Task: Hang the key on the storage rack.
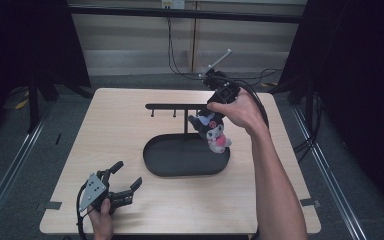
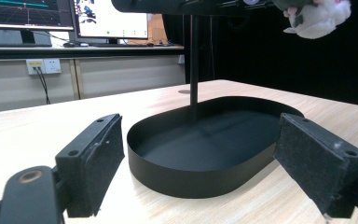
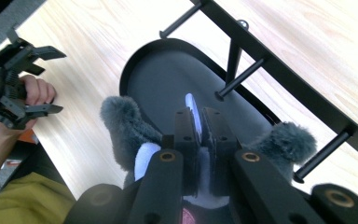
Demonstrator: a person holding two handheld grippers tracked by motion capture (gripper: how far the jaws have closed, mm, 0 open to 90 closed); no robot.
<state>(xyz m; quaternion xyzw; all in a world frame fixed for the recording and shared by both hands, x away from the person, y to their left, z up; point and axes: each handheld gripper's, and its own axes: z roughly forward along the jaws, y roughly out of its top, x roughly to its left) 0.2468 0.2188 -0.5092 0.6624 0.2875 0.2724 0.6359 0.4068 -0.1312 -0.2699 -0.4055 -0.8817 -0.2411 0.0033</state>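
A plush toy (image 1: 215, 132) with dark grey ears, a white face and a pink spot hangs above the right end of the black oval tray (image 1: 152, 167). My right gripper (image 1: 211, 115) is shut on a pale tab at the top of its head. In the right gripper view the jaws (image 3: 199, 112) pinch that tab between the two grey ears (image 3: 123, 122). A black peg rack (image 1: 172, 106) on a post stands just left of the toy. My left gripper (image 1: 127, 175) rests open near the table's front left, with its pads (image 2: 98, 158) apart and nothing between them.
The rack's post (image 2: 194, 70) rises from the tray's far side, and short pegs (image 3: 240, 77) hang under its bar. The wooden table (image 1: 115, 130) has bare room to the left of the tray. Cables trail off the far edge. Monitors (image 2: 107, 18) stand beyond the table.
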